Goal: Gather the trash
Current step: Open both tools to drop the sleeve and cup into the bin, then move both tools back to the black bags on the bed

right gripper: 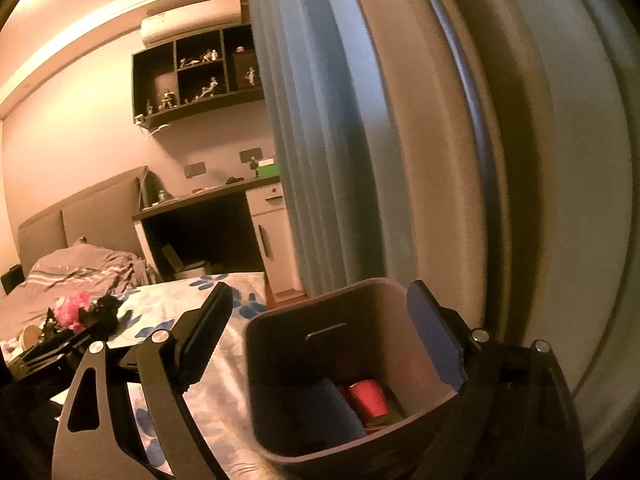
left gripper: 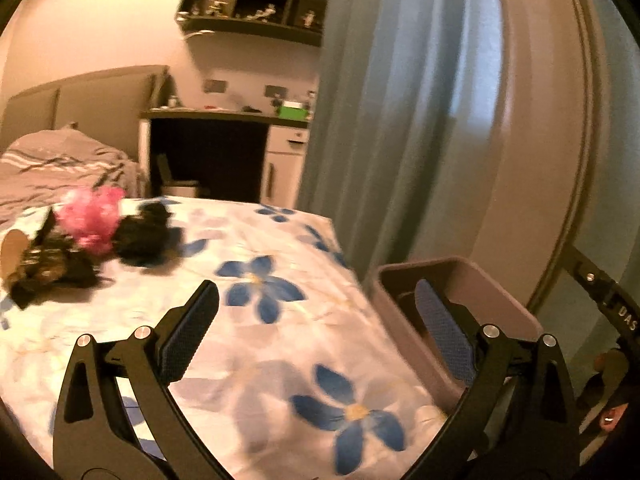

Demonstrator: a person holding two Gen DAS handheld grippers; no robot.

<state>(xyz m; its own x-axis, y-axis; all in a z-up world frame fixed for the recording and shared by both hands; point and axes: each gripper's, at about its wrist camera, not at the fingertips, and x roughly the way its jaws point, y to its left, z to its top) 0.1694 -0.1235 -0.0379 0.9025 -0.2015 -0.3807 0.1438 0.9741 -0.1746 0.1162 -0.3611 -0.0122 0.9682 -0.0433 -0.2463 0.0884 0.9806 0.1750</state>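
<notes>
Curtain (right gripper: 320, 160), blue-grey, fills the 12–3 o'clock part of both views, w/ a tall pale panel beside it. Bed w/ blue-flower sheet (left gripper: 260, 320) runs under my left gripper (left gripper: 316, 312); a 2nd bed w/ striped grey cover (left gripper: 52, 168) sits at 9 o'clock, headboard behind it. Dark desk (left gripper: 224, 118) at 12 o'clock against the far wall, small clutter and a green box (left gripper: 294, 111) on top; dark wall shelf (right gripper: 200, 76) w/ small figures above it.

Trash bin (right gripper: 320, 380), brown, stands just beside the flower bed's edge, at 6 o'clock in my right view, 4 o'clock in the left. Inside: a red cup (right gripper: 368, 398) and a dark blue item next to it, rest too dim to tell.

Trash pile on the flower sheet at 9 o'clock in the left view: pink crumpled wrapper (left gripper: 90, 216), black crumpled bits (left gripper: 142, 236) touching it, a dark shiny wrapper (left gripper: 44, 268) alongside. Blurry.

Left fingers wide apart, holding nothing, over the sheet. Right gripper (right gripper: 328, 320) fingers wide apart too, empty, straddling the bin's rim; its right finger (right gripper: 434, 340) is over the bin opening.
</notes>
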